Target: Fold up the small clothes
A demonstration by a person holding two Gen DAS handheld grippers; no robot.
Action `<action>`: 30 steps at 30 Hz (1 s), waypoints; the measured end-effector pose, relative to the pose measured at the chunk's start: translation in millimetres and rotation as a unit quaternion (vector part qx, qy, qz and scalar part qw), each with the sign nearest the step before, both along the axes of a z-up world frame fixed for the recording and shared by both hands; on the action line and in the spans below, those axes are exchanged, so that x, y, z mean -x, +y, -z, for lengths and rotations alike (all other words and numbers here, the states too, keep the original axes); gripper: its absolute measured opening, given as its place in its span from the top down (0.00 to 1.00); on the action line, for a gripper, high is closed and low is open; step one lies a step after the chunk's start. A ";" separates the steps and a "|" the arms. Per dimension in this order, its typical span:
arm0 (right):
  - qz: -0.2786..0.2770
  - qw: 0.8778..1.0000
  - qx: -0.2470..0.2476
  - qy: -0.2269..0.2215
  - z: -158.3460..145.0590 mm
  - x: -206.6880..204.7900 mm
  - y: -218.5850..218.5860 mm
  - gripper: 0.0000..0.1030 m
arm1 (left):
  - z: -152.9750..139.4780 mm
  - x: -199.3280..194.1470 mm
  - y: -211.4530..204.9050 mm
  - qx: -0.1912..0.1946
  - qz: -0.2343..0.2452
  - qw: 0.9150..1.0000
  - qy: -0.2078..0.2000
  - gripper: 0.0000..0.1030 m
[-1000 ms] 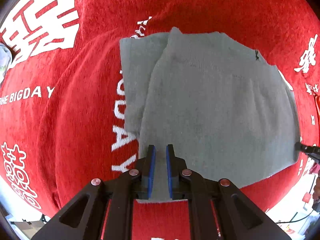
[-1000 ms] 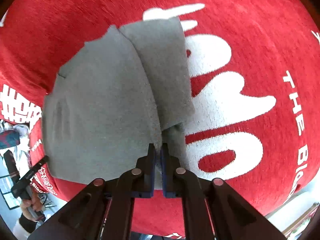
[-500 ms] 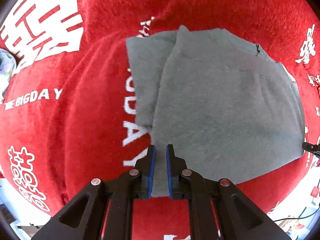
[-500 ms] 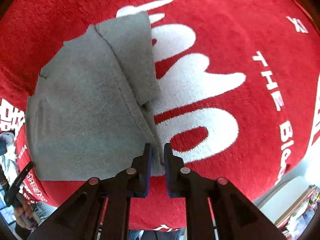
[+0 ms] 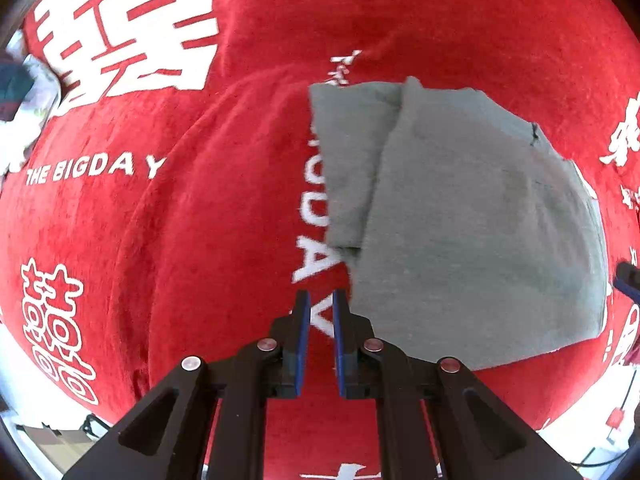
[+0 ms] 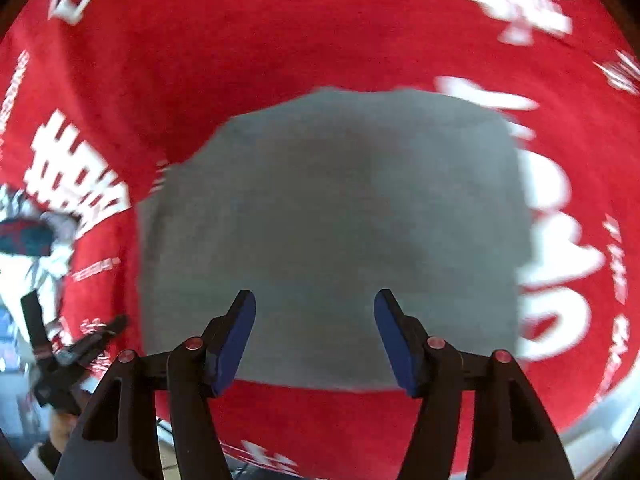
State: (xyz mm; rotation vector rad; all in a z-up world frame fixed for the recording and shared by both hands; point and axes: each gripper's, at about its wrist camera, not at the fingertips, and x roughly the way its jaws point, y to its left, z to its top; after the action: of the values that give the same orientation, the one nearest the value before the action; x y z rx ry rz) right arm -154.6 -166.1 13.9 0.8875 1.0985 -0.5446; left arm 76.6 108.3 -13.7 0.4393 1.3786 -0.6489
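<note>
**Grey garment lies free of both grippers**

The folded grey garment (image 5: 472,220) lies flat on the red printed cloth (image 5: 200,220). The left gripper (image 5: 319,300) has its blue pads narrowly parted with nothing between them, the garment's edge just to its right. The right gripper (image 6: 315,304) is spread wide above the garment's near edge, gripping nothing.

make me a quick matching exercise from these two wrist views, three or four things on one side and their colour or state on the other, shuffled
Things:
1. left gripper
2. right gripper
3. garment
4. cloth

States:
a. red, white lettering
b. jaws spread wide
c. grey, folded, lying flat
d. jaws narrow, nothing between them

Pairs: 1-d, 2-b, 3-c, 4-a
</note>
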 end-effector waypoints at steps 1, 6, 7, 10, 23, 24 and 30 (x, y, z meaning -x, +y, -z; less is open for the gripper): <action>-0.013 1.000 -0.007 -0.011 4.2 -21.0 4.1 0.36 | 2.3 -2.1 3.6 0.001 -0.004 1.000 0.002 0.88; -0.058 0.995 -0.049 -0.064 20.5 -115.8 29.8 0.52 | 9.1 -12.4 18.5 -0.001 -0.018 1.000 -0.002 0.88; -0.058 0.994 -0.064 -0.073 27.7 -131.6 32.9 0.65 | 10.1 -15.9 23.0 0.000 -0.024 1.000 -0.004 0.88; -0.040 0.990 -0.102 -0.085 50.9 -169.5 38.9 0.95 | 12.9 -23.6 33.4 0.003 -0.041 0.999 0.001 0.88; -0.178 0.981 -0.067 -0.027 69.4 -215.2 90.3 0.95 | 22.4 -40.7 52.9 0.019 -0.068 0.997 0.000 0.01; -0.181 0.981 -0.066 -0.025 66.8 -208.6 92.8 0.95 | 22.2 -40.7 52.8 0.021 -0.069 0.997 -0.002 0.01; -0.149 0.985 -0.088 -0.024 55.7 -153.2 94.4 0.94 | 19.0 -45.5 46.2 0.013 -0.086 0.996 -0.022 0.01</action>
State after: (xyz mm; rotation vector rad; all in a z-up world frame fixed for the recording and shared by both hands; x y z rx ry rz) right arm -1.4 -71.8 -41.8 0.8636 1.2209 -0.1801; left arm 122.1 154.5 -32.7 0.3079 1.3477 -0.5125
